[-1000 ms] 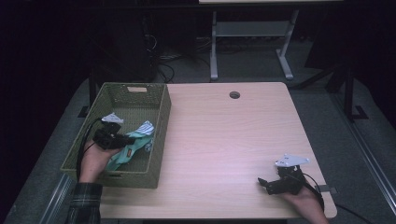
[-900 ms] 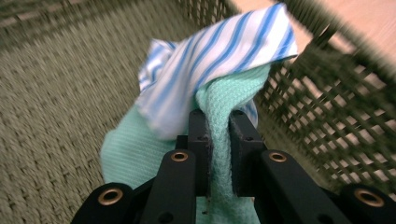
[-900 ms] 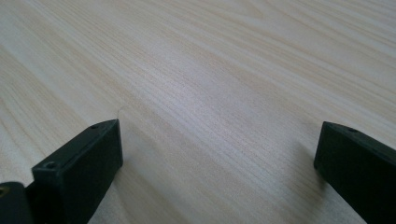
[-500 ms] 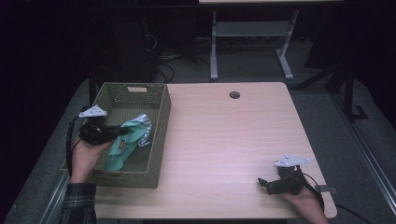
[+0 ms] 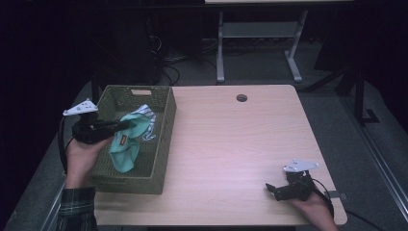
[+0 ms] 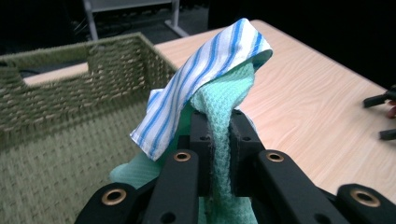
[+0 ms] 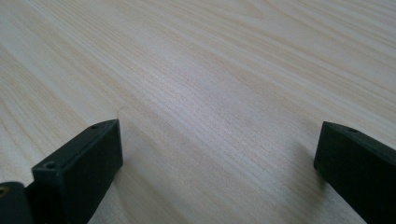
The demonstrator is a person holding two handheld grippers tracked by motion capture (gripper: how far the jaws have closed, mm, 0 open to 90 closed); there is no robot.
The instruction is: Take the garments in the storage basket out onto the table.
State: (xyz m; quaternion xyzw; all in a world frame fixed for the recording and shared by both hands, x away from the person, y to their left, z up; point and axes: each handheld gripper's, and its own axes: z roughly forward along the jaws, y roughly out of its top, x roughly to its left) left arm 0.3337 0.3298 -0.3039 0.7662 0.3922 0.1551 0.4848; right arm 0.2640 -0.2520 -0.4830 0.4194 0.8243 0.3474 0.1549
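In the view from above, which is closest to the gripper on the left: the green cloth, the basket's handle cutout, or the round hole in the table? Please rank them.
From the left gripper:
1. Green cloth, clamped in its fingers, over the basket.
2. Basket's handle cutout, far wall.
3. Round hole, far middle of the table.

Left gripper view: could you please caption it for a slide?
Left gripper pinches a teal cloth above the basket.

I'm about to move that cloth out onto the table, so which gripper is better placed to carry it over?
Left. The left gripper is already shut on the green cloth, held above the basket. The right gripper rests open and empty on the table, far from the basket.
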